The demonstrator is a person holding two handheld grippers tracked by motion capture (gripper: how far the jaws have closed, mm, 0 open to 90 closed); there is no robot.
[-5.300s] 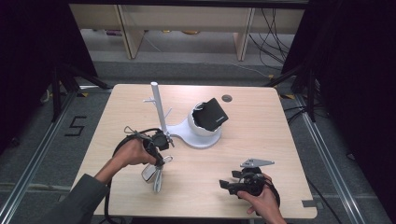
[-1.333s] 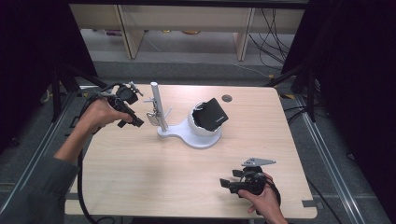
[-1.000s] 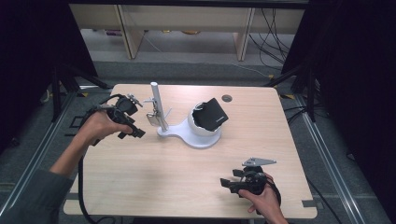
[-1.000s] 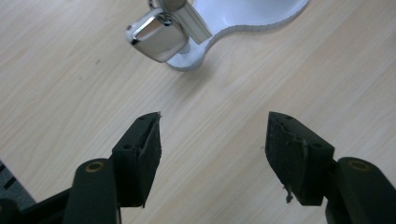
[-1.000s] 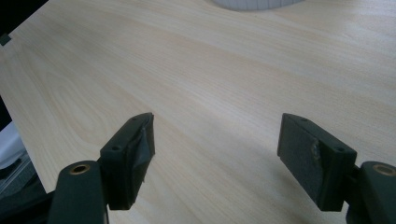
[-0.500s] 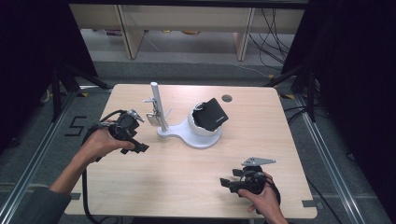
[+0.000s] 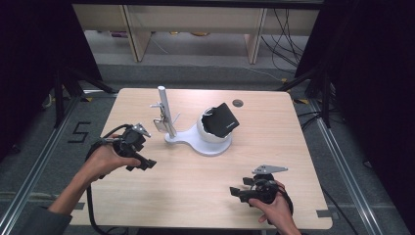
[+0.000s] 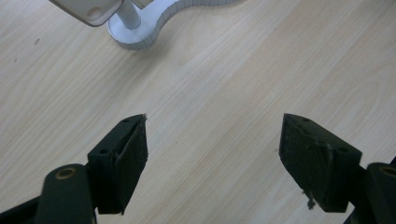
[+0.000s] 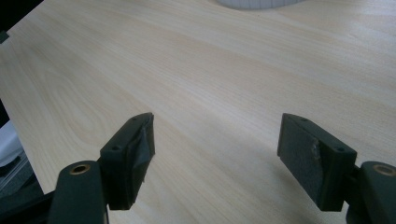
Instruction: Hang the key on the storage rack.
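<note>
Beside the white stand (image 7: 195,139), left gripper (image 7: 147,164) just opened wide, empty; right gripper (image 7: 240,192) wide.

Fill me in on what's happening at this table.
A person works two handheld grippers over a wooden table. The left gripper has just been opening and sits empty beside a white stand whose post carries hanging keys. A black item rests in the stand's cup. The right gripper waits open near the front edge, holding nothing.
</note>
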